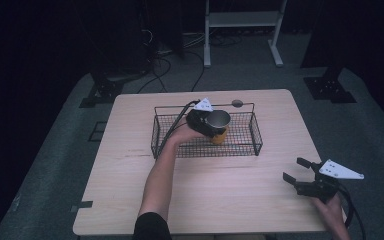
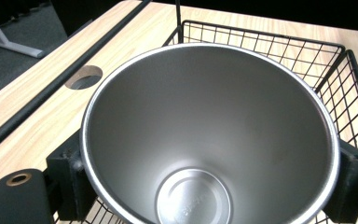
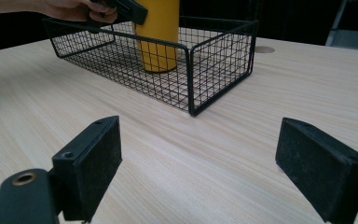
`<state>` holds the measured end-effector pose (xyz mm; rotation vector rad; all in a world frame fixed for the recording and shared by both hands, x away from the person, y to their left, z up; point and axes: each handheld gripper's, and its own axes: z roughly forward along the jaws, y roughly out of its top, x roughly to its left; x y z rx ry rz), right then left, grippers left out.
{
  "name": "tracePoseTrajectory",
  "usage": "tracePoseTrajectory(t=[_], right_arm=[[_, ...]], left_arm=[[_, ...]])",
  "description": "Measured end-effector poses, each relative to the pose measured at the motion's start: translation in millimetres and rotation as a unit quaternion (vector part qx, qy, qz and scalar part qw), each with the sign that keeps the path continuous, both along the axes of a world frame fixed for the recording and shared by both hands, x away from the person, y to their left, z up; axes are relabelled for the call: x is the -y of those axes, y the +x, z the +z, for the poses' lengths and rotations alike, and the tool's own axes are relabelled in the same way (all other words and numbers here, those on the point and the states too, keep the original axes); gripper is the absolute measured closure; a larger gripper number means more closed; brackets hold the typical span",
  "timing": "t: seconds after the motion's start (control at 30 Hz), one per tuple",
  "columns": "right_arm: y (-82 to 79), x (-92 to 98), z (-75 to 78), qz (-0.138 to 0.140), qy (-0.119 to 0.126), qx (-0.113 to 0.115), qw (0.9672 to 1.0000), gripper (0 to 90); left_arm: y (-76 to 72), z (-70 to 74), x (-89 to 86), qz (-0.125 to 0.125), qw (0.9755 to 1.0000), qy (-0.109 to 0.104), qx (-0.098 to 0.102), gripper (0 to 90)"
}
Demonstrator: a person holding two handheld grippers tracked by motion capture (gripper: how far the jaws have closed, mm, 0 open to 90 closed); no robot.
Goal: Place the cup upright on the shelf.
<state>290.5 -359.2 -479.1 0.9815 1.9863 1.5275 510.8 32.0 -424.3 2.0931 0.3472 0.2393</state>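
A yellow cup with a silver steel inside stands in a black wire basket on the pale wood-grain counter.

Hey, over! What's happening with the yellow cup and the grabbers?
Left gripper around cup, inside wire basket. Right gripper open, empty. Nothing blocking.

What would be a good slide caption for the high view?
Left claw around a yellow steel cup standing in the wire basket; right claw open over the table.
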Motion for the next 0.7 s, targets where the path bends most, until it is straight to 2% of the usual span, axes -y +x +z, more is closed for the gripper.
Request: tracePoseTrajectory(t=[0.2, 0.7], right_arm=[[0.1, 0.1, 0.0, 0.000, 0.000, 0.000, 1.0000, 13.3], [0.1, 0.2, 0.0, -0.001, 0.001, 0.000, 1.0000, 13.3]], left_arm=[[-0.4, 0.0, -0.6, 0.000, 1.0000, 0.001, 0.002, 11.3], [-2.5, 6.5, -3.1, 0.011, 0.9998, -0.005, 0.013, 2.9]])
